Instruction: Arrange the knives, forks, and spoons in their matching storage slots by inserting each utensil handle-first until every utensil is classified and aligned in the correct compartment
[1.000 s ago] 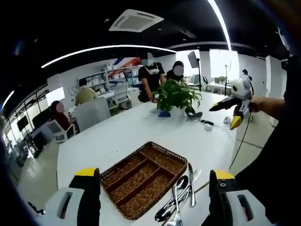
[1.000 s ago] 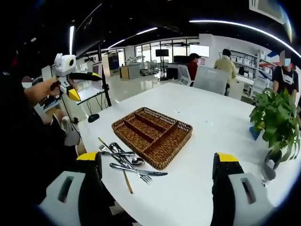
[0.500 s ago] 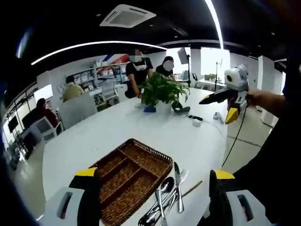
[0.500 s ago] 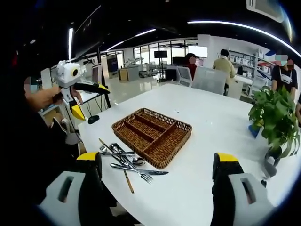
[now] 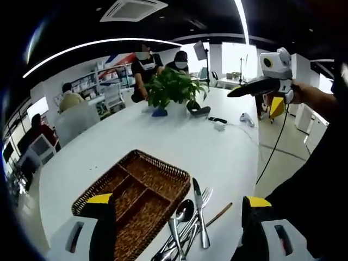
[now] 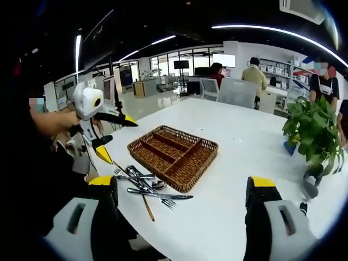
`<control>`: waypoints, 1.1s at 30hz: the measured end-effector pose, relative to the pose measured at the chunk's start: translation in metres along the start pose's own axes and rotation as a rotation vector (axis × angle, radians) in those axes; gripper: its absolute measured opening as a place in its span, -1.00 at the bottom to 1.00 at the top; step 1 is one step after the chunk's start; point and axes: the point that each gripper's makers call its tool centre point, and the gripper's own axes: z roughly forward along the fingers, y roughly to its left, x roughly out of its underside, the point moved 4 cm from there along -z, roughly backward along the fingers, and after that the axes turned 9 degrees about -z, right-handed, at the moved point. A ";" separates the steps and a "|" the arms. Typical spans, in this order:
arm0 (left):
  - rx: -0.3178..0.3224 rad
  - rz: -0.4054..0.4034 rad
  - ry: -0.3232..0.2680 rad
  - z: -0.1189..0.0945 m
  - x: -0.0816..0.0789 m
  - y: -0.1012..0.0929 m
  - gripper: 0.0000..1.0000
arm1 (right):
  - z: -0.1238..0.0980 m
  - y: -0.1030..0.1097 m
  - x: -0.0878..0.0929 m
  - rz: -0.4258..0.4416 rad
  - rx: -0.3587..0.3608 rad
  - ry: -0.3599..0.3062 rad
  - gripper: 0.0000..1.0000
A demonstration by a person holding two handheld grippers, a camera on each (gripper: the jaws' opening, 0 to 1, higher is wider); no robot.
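**Cutlery waits beside wicker tray as both grippers hover open**

A wicker cutlery tray (image 6: 173, 157) with long divided compartments sits on a white table (image 6: 244, 147), its slots bare. Just beside its near edge lies a loose pile of utensils (image 6: 142, 185): a knife (image 5: 198, 201), a spoon (image 5: 184, 209), a fork (image 6: 163, 202) and a thin wooden-looking stick, overlapping one another. The left gripper (image 5: 176, 228) hangs above the pile, jaws spread wide and holding nothing. The right gripper (image 6: 182, 215) is likewise held above the table with jaws apart and empty. A potted plant (image 6: 314, 130) stands farther along the table, and people gather near shelves beyond.
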 end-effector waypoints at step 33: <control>0.060 -0.032 0.083 0.067 0.043 -0.010 1.00 | 0.014 -0.001 0.005 0.028 -0.020 0.000 1.00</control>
